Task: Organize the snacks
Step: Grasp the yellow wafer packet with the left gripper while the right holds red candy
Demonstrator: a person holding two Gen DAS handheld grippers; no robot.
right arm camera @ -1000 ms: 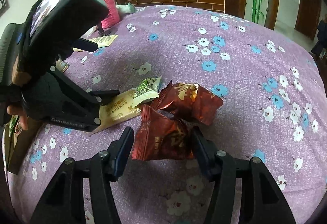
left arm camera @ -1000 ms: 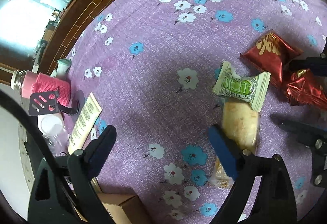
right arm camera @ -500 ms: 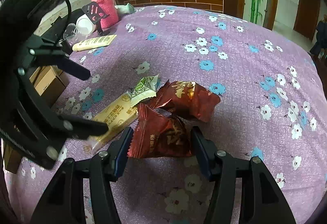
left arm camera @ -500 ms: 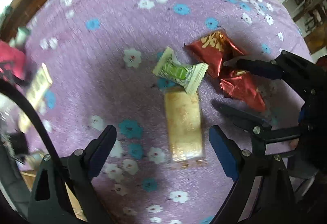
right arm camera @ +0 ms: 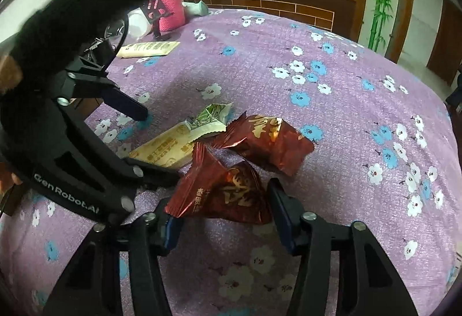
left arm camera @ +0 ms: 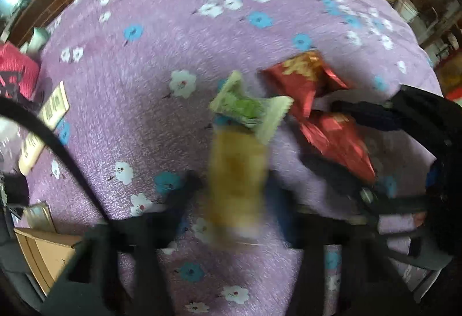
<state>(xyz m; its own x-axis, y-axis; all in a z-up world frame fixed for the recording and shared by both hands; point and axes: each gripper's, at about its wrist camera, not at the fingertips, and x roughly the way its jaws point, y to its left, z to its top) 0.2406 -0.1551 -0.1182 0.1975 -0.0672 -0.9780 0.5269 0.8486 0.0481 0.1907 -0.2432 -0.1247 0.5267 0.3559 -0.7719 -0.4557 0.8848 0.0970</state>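
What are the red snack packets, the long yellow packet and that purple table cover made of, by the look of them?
Red packets: probably foil or metallised plastic film; glossy, sharply creased, catching the light.
Yellow packet: likely plastic film with a duller, smoother sheen and crimped ends.
Table cover: looks like soft woven or quilted fabric, matt, with a fine grid texture and printed flowers.

Counter [right arm camera: 346, 119] with purple floral cloth carries a yellow bar [right arm camera: 164, 151], touching it a green packet [right arm camera: 210, 121], beside that two red packets [right arm camera: 265, 140].
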